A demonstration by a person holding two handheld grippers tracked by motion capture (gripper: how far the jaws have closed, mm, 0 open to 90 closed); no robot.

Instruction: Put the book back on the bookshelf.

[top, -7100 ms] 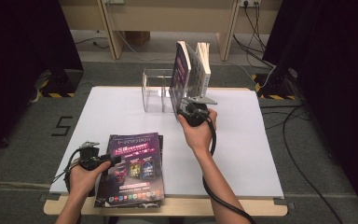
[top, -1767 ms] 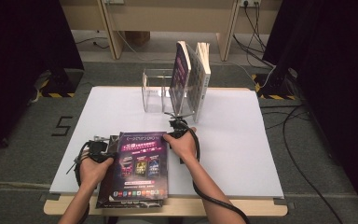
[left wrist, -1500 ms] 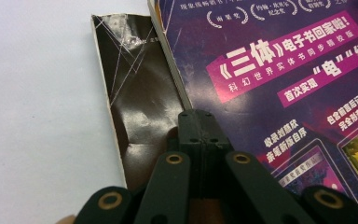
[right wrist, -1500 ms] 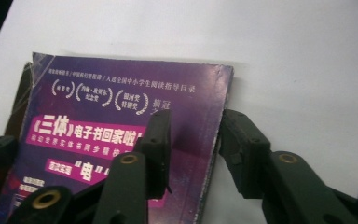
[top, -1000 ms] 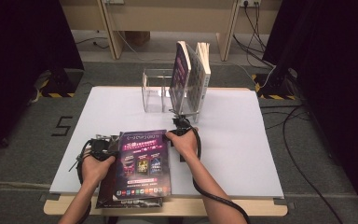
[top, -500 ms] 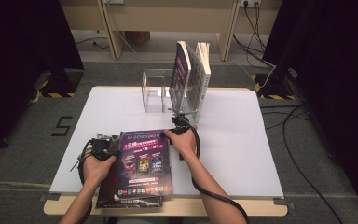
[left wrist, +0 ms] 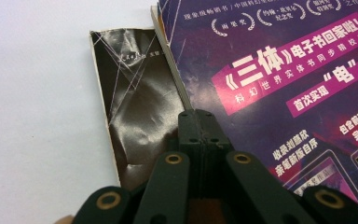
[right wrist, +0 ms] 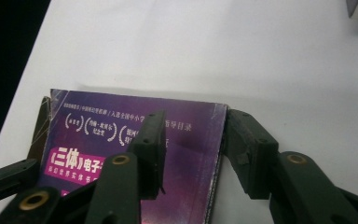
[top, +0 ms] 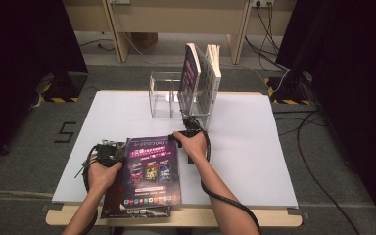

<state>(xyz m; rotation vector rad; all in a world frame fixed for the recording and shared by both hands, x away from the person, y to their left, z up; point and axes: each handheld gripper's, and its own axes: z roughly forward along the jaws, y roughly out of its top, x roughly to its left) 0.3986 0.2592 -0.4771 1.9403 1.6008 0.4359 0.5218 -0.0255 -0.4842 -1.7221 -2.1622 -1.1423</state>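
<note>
Your left claw [top: 120, 152], tips pressed together with nothing between them, rests on the left edge of the purple book [top: 152, 169], likely pinning it so it cannot slide. That book lies flat on a dark book [left wrist: 130, 102] at the near edge of the bench [top: 254, 152]. Your right claw [right wrist: 193, 154], which has just been opening and closing, stands apart astride the purple book's far right corner, one jaw over the cover and one off its edge, probably to lift it toward the clear rack [top: 162, 95].
</note>
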